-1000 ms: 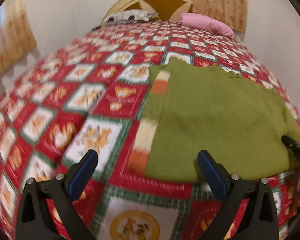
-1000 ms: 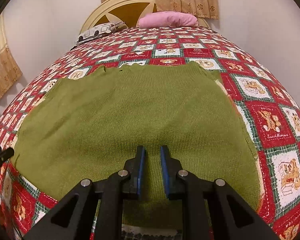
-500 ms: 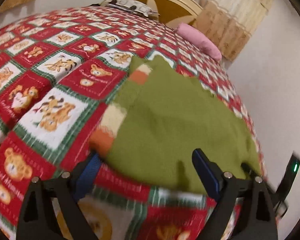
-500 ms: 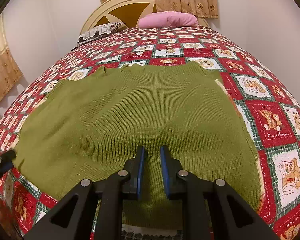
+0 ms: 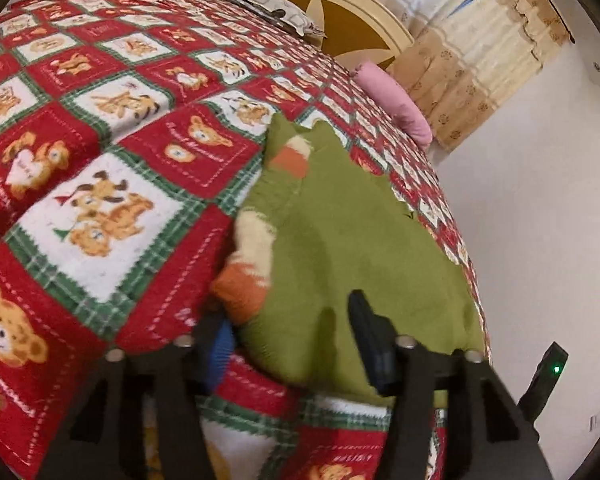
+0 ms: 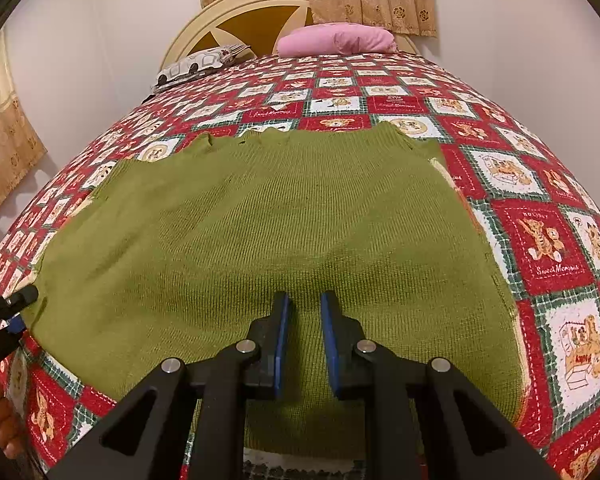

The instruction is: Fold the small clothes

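Observation:
A green knit sweater (image 6: 260, 220) lies flat on the bed, with an orange and cream striped sleeve (image 5: 256, 248) folded along its left edge. My left gripper (image 5: 286, 316) is at the sweater's near left corner and its jaws are closing. One finger lies on top of the green knit and the blue pad (image 5: 220, 348) sits beside the orange cuff, so the corner is between them with a wide gap left. My right gripper (image 6: 304, 300) rests on the near middle of the sweater. Its jaws are almost together, with green knit filling the narrow gap.
A red, white and green bear-patterned quilt (image 6: 540, 240) covers the bed. A pink pillow (image 6: 336, 40) and a patterned pillow (image 6: 196, 66) lie by the cream headboard (image 6: 236, 12). In the right wrist view a person's fingers (image 6: 0, 428) show at the lower left. Walls and curtains surround the bed.
My left gripper has rolled and come down onto the sweater's near left corner, and its jaws have narrowed around the corner. The right gripper and the sweater under it have not moved.

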